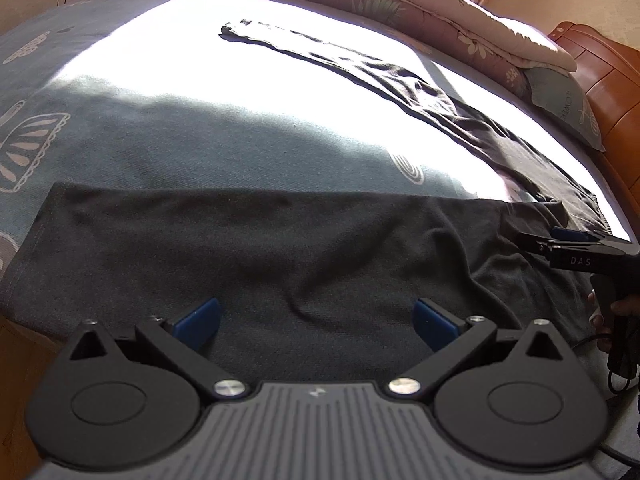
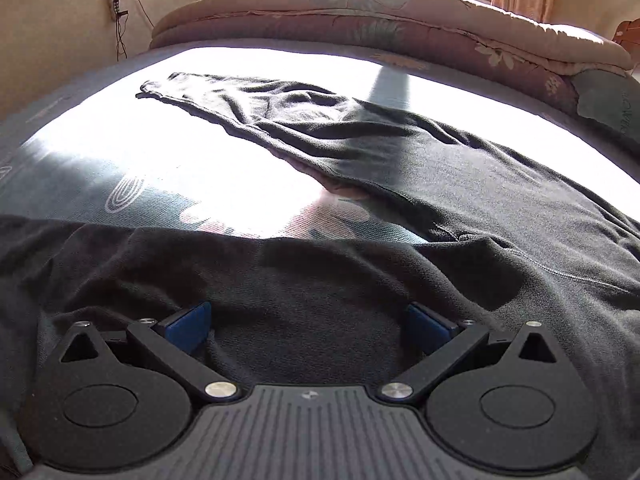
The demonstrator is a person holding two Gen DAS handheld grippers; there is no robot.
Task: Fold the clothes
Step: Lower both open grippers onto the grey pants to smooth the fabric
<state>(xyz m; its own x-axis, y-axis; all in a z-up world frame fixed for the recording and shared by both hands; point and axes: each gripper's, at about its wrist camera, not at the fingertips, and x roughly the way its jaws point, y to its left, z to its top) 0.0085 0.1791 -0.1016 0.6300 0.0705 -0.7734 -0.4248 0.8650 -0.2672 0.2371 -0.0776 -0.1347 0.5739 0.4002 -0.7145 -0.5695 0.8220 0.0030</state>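
Observation:
A black garment [image 1: 280, 248] lies spread on the bed; one long part [image 1: 360, 68] stretches away into the sunlit patch. My left gripper [image 1: 316, 320] hangs open just above the near, flat part, its blue pads wide apart with nothing between them. In the right wrist view the same garment [image 2: 460, 184] is wrinkled, and its long part [image 2: 240, 100] runs to the far left. My right gripper [image 2: 310, 324] is open, its pads resting low on rumpled black cloth. The right gripper [image 1: 536, 242] also shows at the right edge of the left wrist view, over the garment.
The bed has a blue-grey patterned sheet [image 1: 160, 140] with a bright sun patch. A folded floral quilt [image 2: 360, 12] lies along the far side, with a pillow [image 1: 560, 100] and a wooden headboard [image 1: 600, 64] at the right. A hand [image 1: 624, 308] holds the right gripper's handle.

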